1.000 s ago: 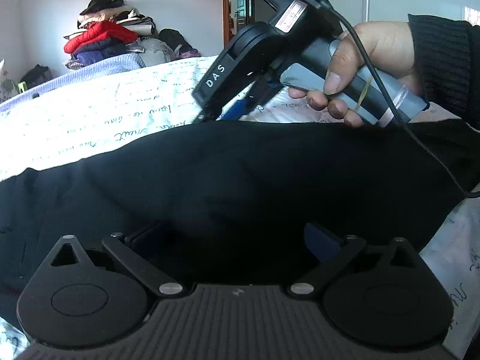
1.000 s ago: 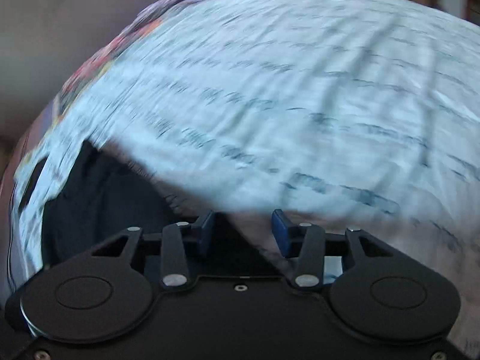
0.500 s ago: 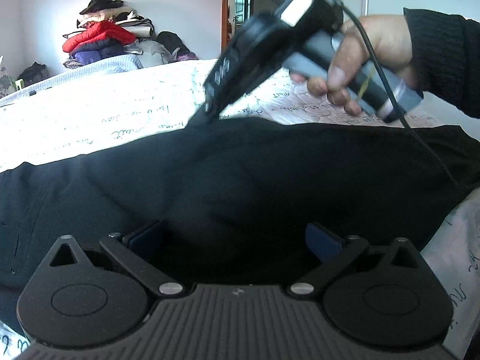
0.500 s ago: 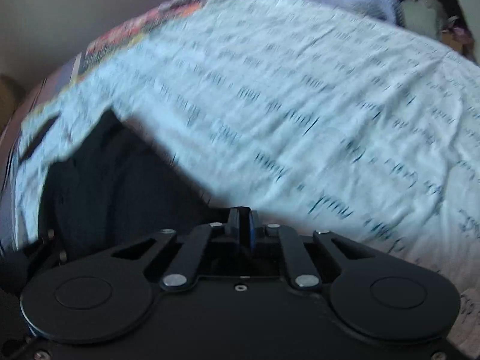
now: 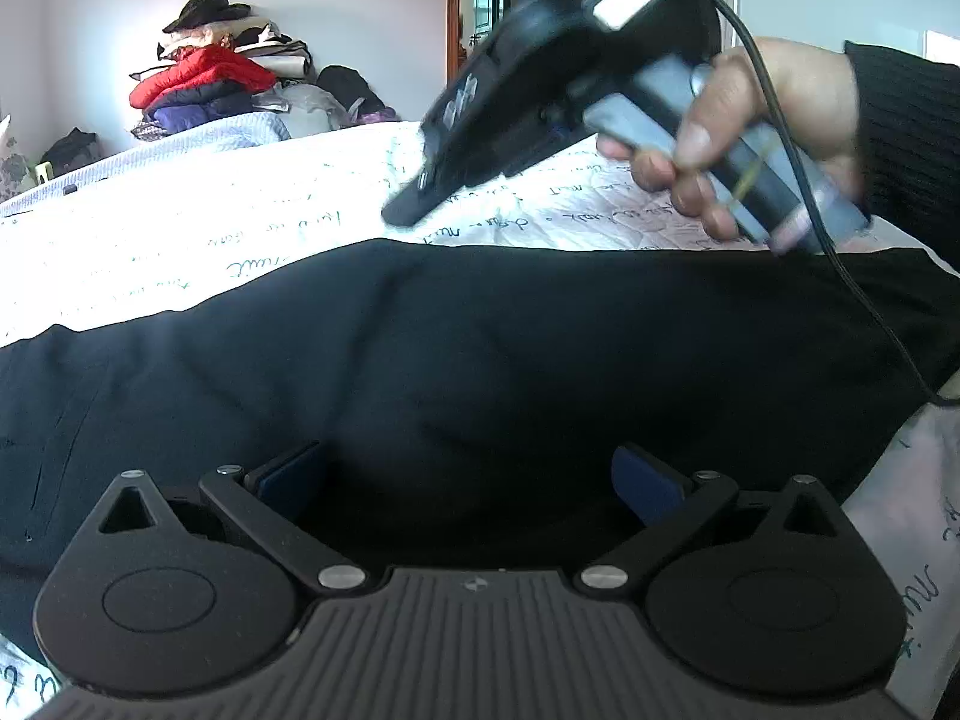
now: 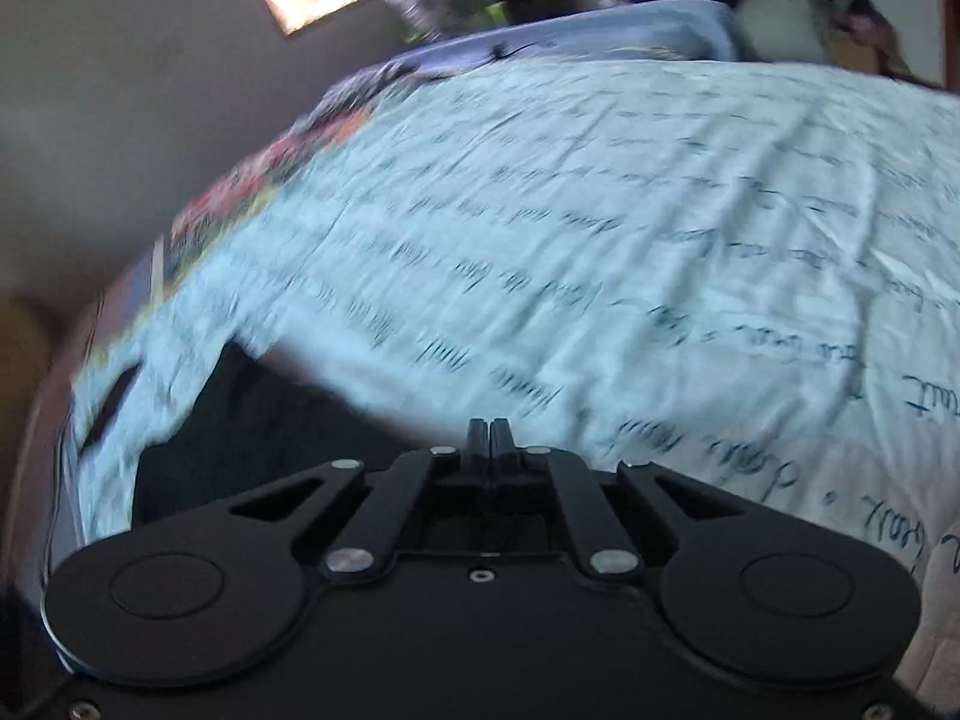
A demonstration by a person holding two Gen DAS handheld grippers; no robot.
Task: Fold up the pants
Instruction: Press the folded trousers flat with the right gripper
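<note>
- Pants: black, spread flat across the bed, over its script-printed sheet, presumably so a fold can be laid cleanly.
- Left hand-held gripper: jaws wide, low over the dark cloth, nothing pinched; likely waiting to pin or take an edge.
- Right hand-held gripper: fingers pressed together with no cloth visible between them, lifted clear above the pants' far edge, gripped by the person's hand.

The pants are black, plain and soft, spread flat across the bed in a broad band running left to right, with shallow creases near the middle. Their far edge lies in a smooth line on the bed, and one dark end shows blurred
</note>
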